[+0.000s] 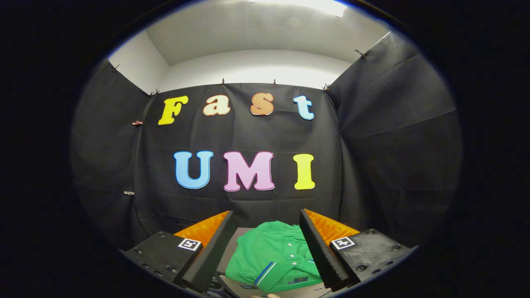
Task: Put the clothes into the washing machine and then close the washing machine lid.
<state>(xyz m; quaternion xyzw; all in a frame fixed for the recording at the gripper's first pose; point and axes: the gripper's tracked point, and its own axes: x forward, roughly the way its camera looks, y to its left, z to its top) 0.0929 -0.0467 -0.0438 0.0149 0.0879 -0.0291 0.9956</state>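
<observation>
The shirt (273, 256) is bright green, folded, with a row of small white buttons down its front and a blue-and-white stripe along one edge. It lies on a pale flat surface (232, 248) low between the two fingers, which stand wide apart on either side of it without touching it. The gripper (267, 221) holds nothing, and the booth's black cloth wall (248, 132) hangs beyond.

One green garment (275, 254), folded, lying between two spread gripper fingers (215, 248). One gripper (267, 221). One pale surface (232, 248) beneath the garment.
</observation>
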